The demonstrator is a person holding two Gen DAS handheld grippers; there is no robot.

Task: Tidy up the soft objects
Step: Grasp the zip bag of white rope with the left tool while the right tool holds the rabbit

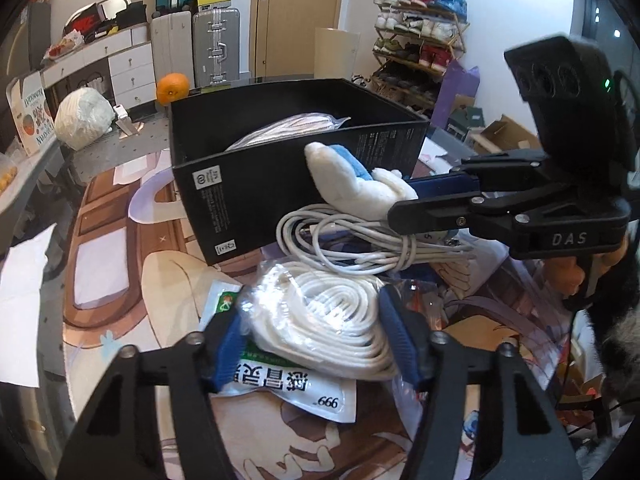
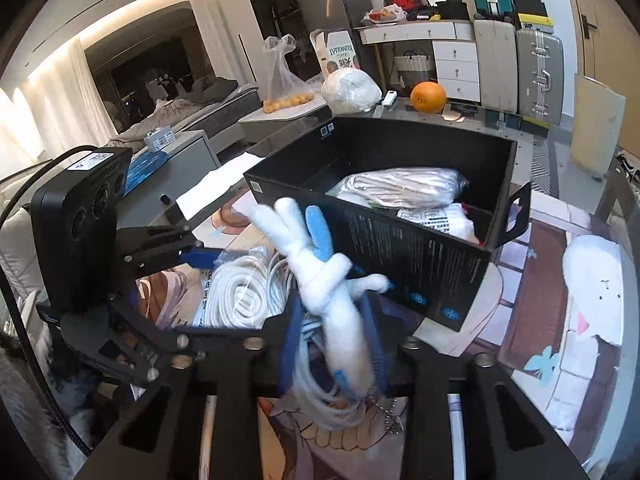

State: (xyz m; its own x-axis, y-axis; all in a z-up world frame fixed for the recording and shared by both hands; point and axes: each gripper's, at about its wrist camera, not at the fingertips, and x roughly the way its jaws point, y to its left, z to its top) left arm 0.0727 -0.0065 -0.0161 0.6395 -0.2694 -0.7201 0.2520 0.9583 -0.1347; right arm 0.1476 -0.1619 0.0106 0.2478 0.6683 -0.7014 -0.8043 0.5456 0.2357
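Observation:
A clear bag of coiled white cord lies on the printed mat, and my left gripper is shut on it, blue pads pressed against both sides. Under it is a green and white sachet. Beyond it rests a loose coil of white cable. My right gripper is shut on a white and blue plush toy, held just in front of the near wall of the open black box. That toy and the right gripper also show in the left wrist view. Another bagged cord lies inside the box.
An orange and a white wrapped bundle sit behind the box. Suitcases, a drawer unit and a shoe rack line the far wall. A white plush figure is printed on the mat at the right.

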